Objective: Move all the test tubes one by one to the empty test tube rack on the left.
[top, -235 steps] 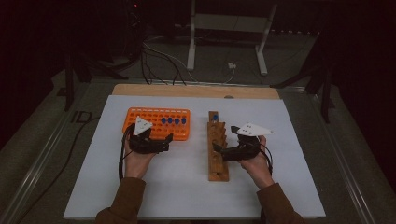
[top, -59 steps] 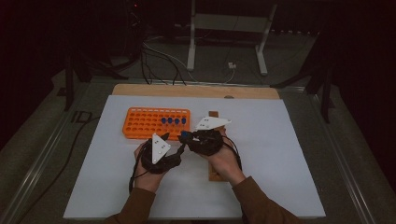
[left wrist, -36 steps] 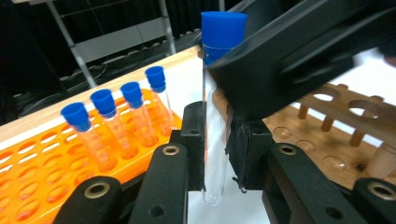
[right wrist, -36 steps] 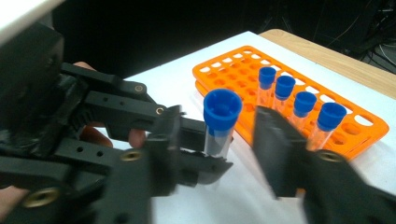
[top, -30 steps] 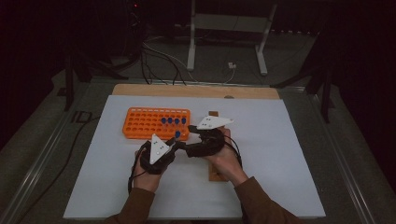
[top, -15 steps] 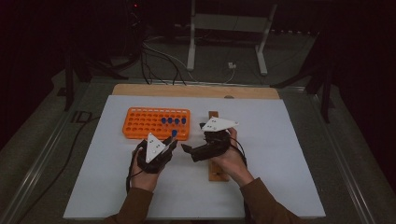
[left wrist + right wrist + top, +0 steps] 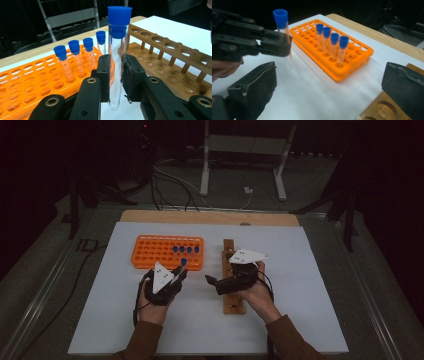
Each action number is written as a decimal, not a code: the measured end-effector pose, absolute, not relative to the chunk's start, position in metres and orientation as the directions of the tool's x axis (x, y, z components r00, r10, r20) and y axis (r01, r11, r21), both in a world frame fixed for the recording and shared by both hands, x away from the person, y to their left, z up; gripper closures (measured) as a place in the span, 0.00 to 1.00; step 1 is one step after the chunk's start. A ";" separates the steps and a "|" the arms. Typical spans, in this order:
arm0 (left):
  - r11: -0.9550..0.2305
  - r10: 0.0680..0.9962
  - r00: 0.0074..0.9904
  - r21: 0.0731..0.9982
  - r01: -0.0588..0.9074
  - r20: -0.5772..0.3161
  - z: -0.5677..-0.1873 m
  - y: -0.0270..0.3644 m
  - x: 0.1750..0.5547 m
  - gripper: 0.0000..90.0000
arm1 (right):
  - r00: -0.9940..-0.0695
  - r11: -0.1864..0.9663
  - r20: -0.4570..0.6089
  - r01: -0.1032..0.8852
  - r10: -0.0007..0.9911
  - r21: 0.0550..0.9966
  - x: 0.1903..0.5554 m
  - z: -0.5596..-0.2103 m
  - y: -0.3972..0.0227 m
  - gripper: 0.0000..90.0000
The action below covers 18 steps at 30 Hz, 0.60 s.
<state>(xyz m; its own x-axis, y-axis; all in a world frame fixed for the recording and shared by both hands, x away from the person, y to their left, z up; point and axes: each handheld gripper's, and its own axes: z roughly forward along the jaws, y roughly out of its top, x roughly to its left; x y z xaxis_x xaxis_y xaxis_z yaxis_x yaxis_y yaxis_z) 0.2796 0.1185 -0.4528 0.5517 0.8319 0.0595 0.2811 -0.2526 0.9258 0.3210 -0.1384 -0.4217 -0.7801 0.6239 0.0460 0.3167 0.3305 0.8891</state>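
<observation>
A white sheet (image 7: 310, 285) covers the work surface, with a strip of bare wooden tabletop (image 7: 210, 217) showing along its far edge; beyond that the room is dark, with cables on the floor and a pale metal stand (image 7: 245, 150) at the back.

Toward the left of the sheet in the high view lies an orange tube rack (image 7: 155, 251) holding four blue-capped tubes (image 7: 185, 249) in a row at its right end. Just in front of it the left gripper (image 7: 177, 274) pinches a clear test tube with a blue cap (image 7: 183, 262), held upright above the sheet and near the rack's front edge. To the right stands a long wooden tube rack (image 7: 229, 251), and the right gripper (image 7: 212, 282) hovers beside it with its jaws spread wide and nothing between them; they have just been opening.

The left gripper view brings out what the high view cannot: the pads (image 7: 104, 75) press on the glass low on the tube (image 7: 116, 57), and the wooden rack's (image 7: 172, 50) round holes stand unfilled. The right gripper view shows the held tube (image 7: 284, 37) from the side, its bottom clear of the sheet, just left of the orange rack (image 7: 354, 57).
</observation>
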 end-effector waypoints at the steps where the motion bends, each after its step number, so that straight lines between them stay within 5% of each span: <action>1: -0.253 0.832 0.551 0.926 0.282 0.059 -0.453 0.119 0.280 0.86 | -0.777 0.327 0.047 0.317 0.628 0.890 0.321 -0.422 -0.141 0.01; 18: -0.220 0.856 0.515 0.934 0.282 0.047 -0.442 0.136 0.286 0.86 | -0.750 0.309 0.047 0.327 0.660 0.893 0.317 -0.425 -0.170 0.01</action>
